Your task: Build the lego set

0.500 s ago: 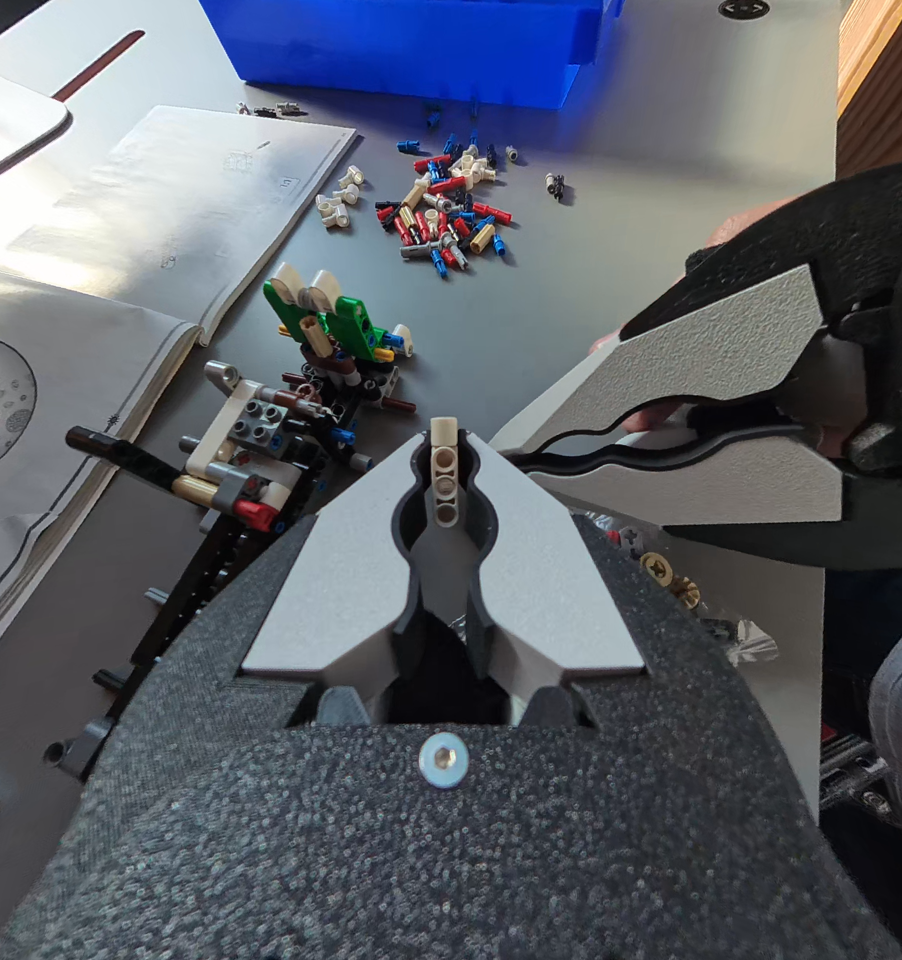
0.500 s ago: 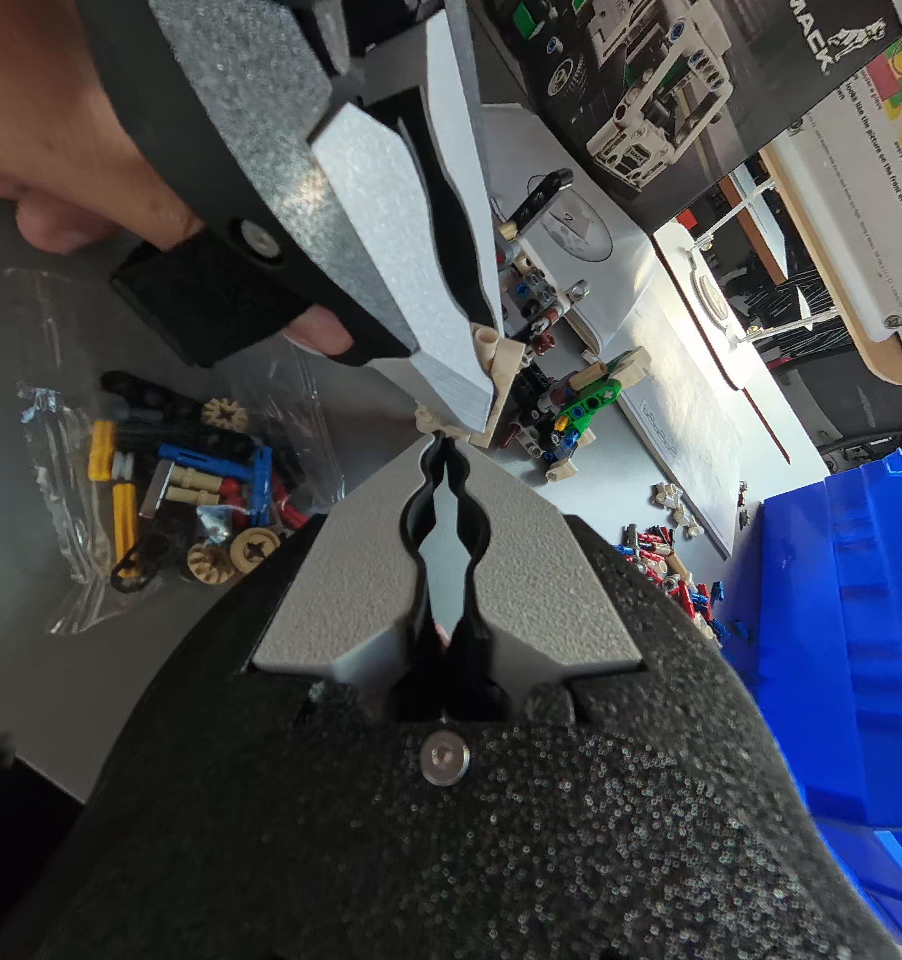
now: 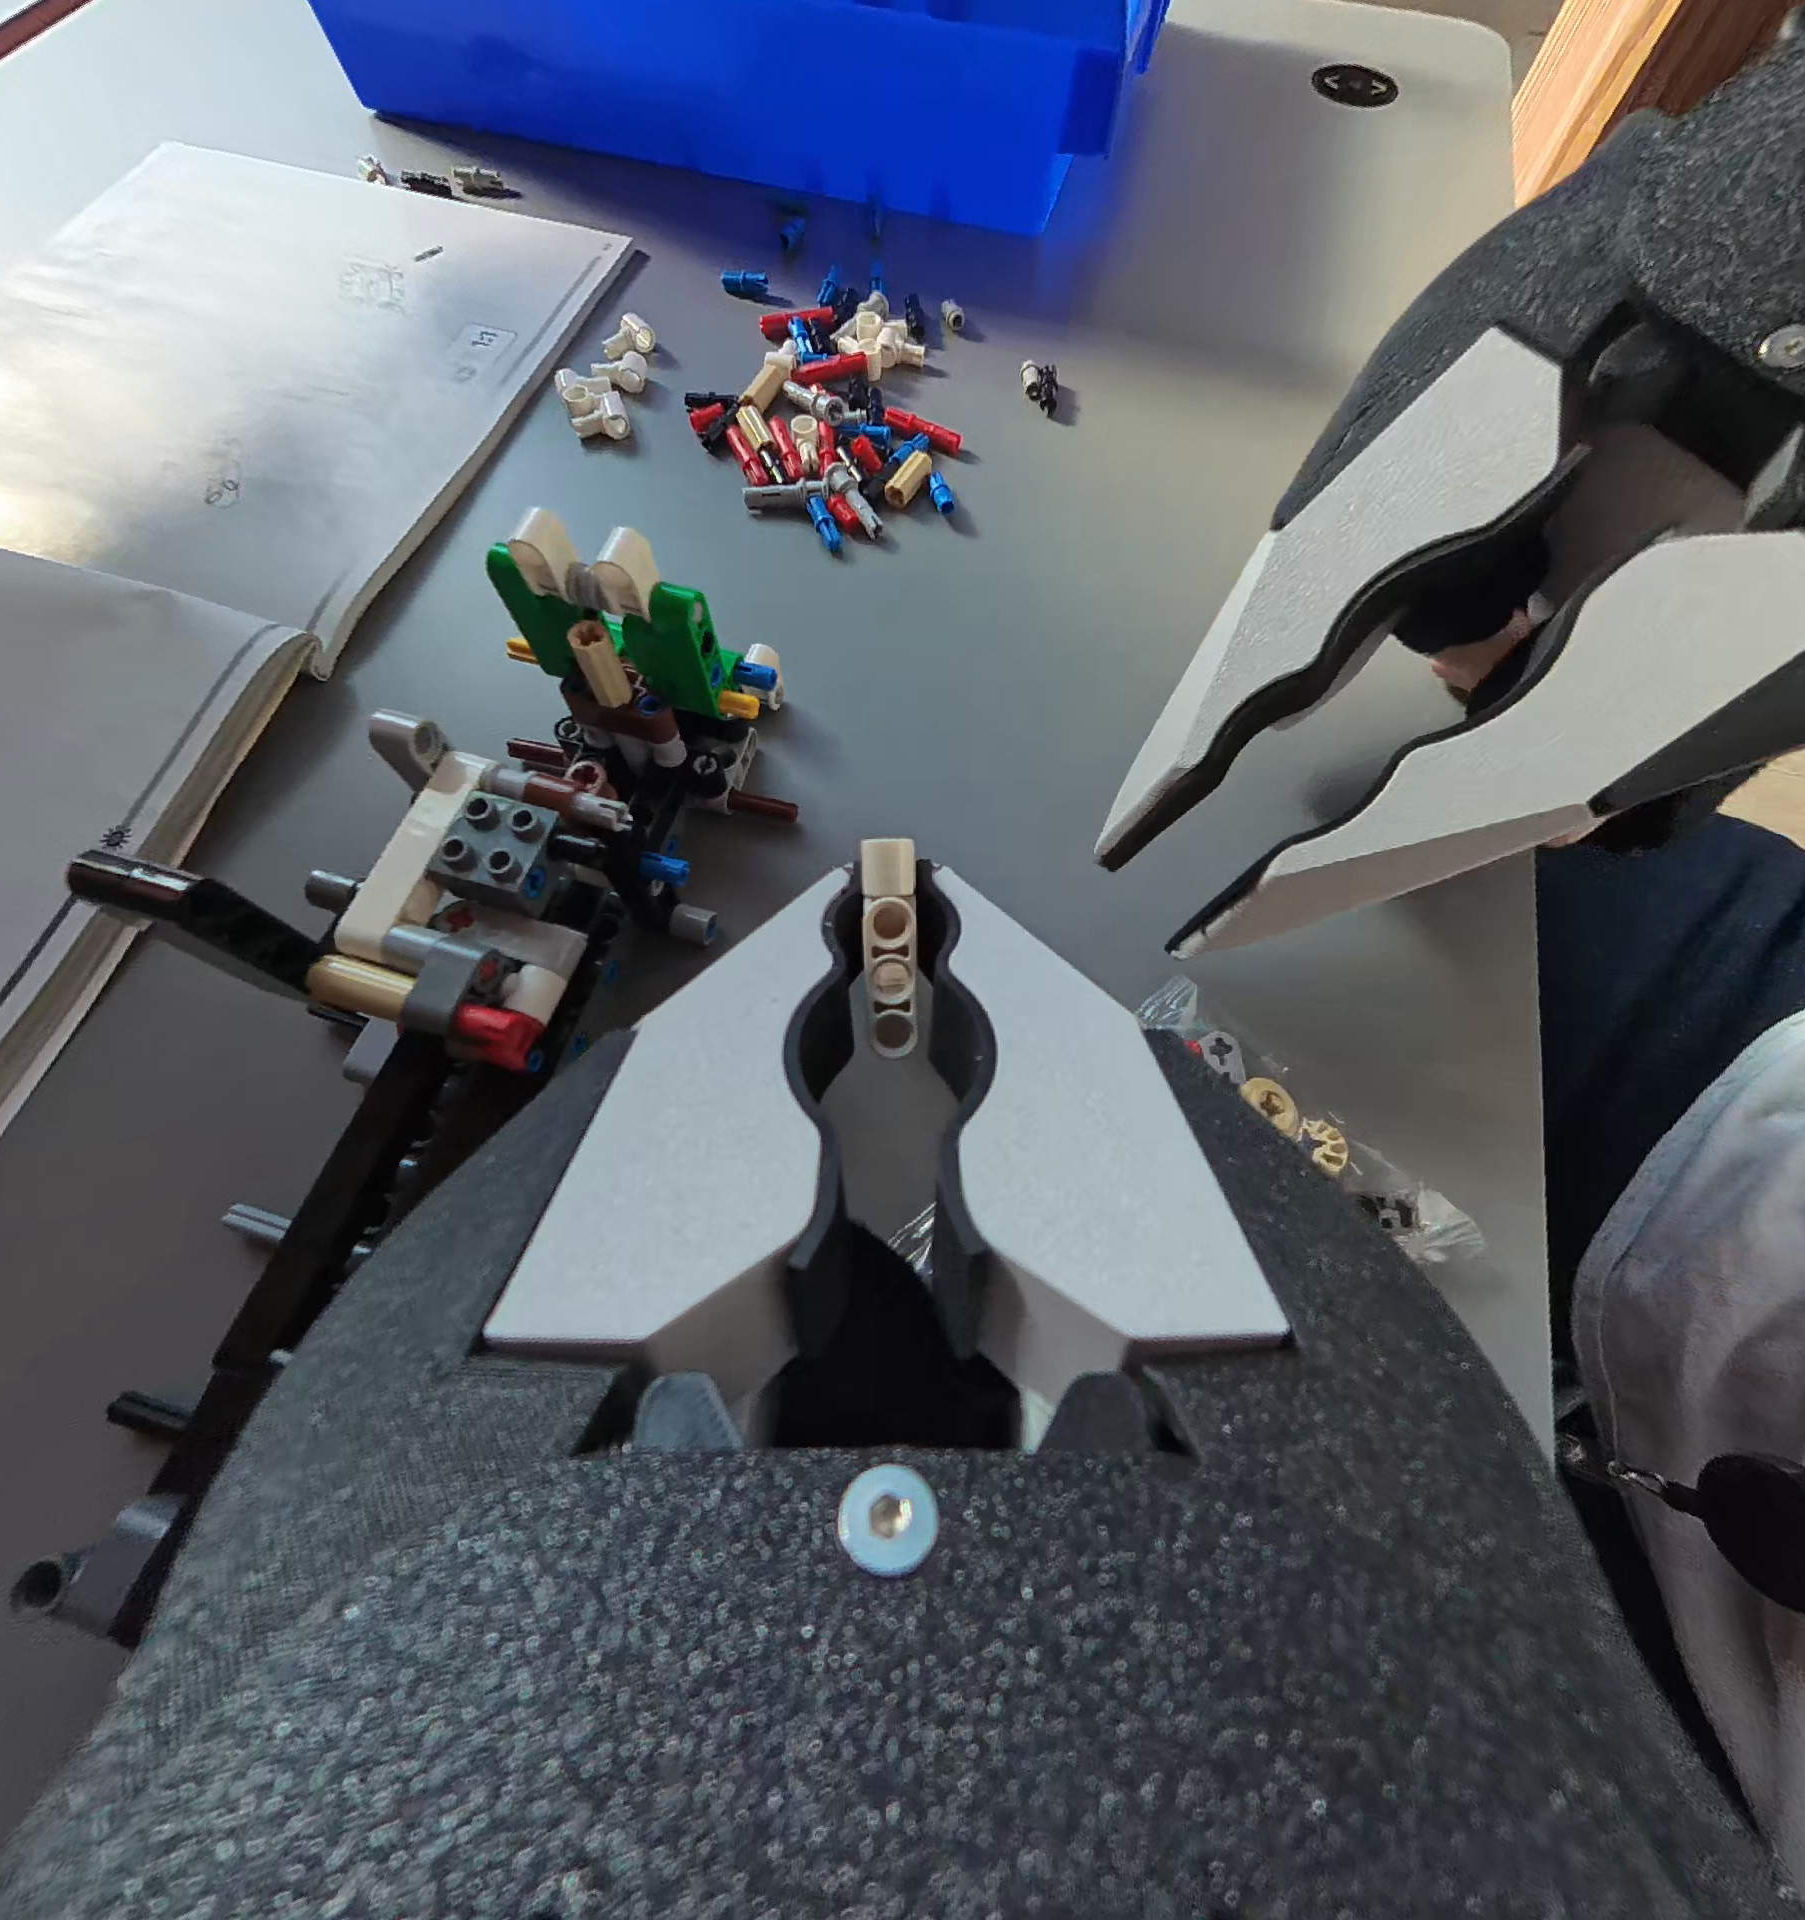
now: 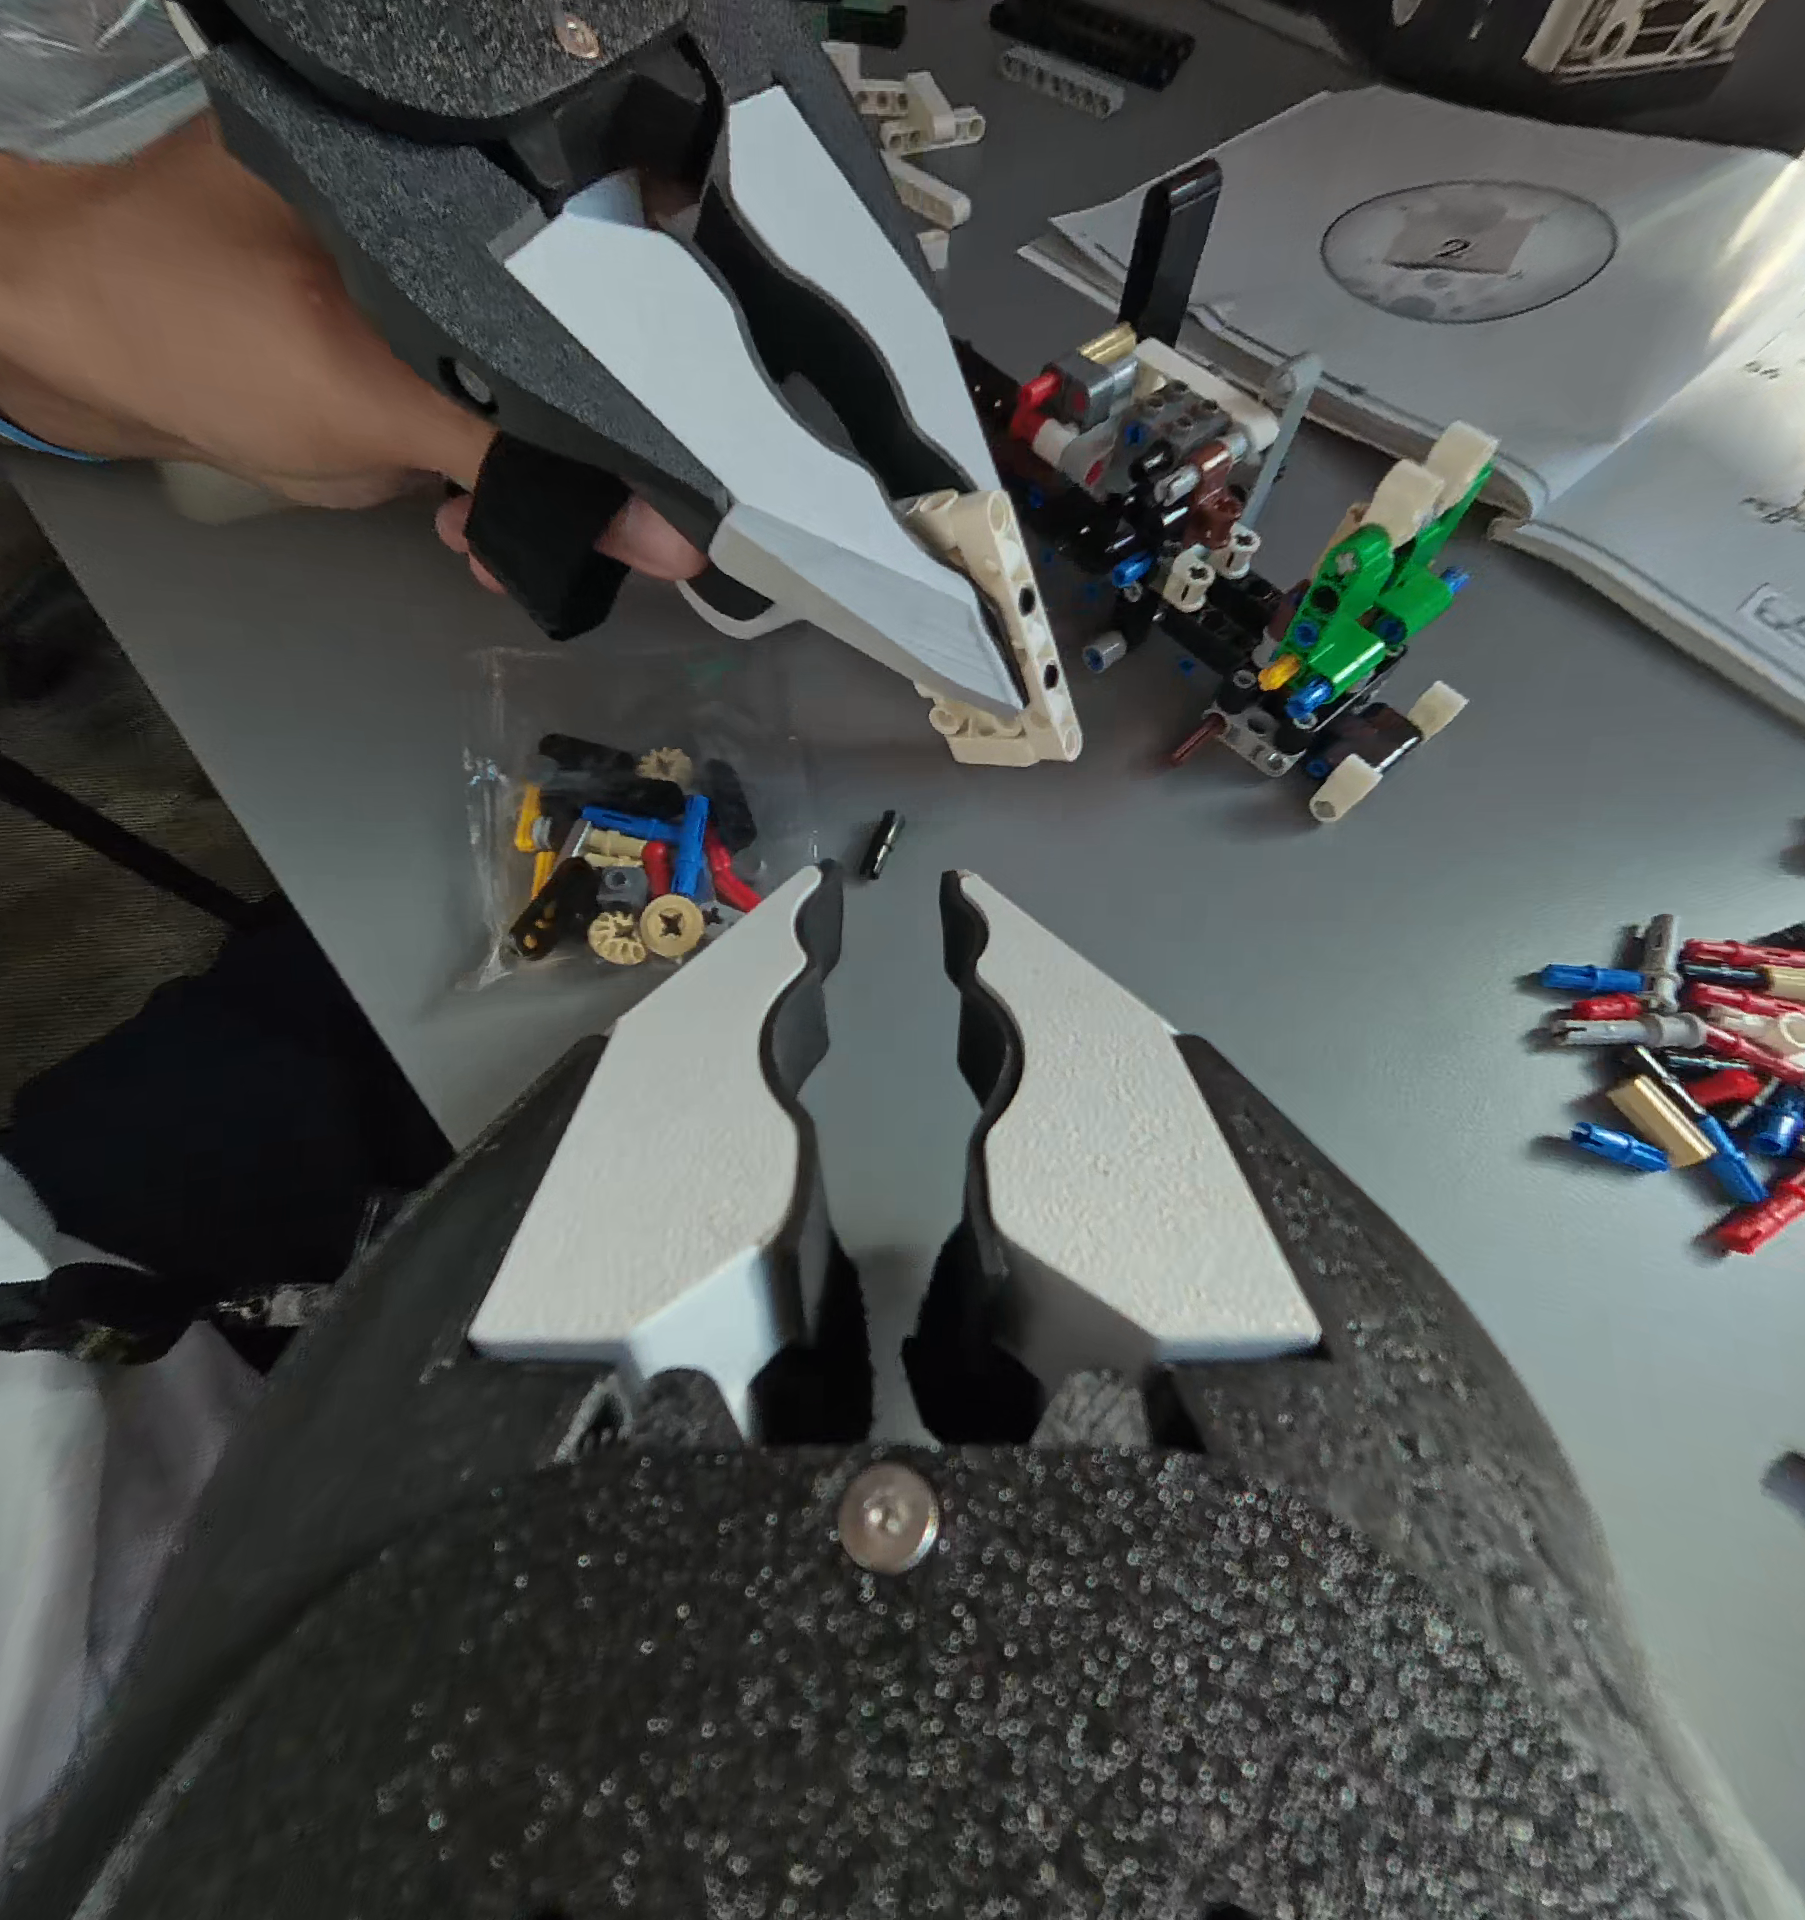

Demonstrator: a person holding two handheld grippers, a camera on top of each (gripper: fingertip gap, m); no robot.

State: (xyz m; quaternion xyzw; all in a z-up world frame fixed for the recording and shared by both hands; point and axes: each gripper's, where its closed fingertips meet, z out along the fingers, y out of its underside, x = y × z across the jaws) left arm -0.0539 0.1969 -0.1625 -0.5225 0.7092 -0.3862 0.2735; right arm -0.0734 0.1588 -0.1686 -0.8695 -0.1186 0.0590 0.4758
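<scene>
The left gripper [image 3: 890,883] is closed on a cream perforated beam [image 3: 889,961]. Both pads press against the sides of the part. The beam is an angled piece with round holes along its length; in the left wrist view its narrow edge faces the camera and one end projects past the fingertips. In the right wrist view the same beam [image 4: 1023,644] shows as an L-shaped frame held above the grey table [image 4: 1241,987], apart from its surface.

The right gripper [image 4: 890,883] is open, with a clear gap between its pads and nothing between them. A small black pin [image 4: 882,844] lies on the table just beyond its fingertips, towards the left one. A clear bag of mixed parts [image 4: 617,862] lies near, to the left of that gripper.

A partly built model [image 3: 524,821] with green, black, grey and cream pieces stands left of the held beam. Farther off lies a loose pile of red, blue and tan pins [image 3: 836,416], with a blue bin [image 3: 773,94] beyond it. An open instruction booklet [image 3: 233,374] lies at far left.
</scene>
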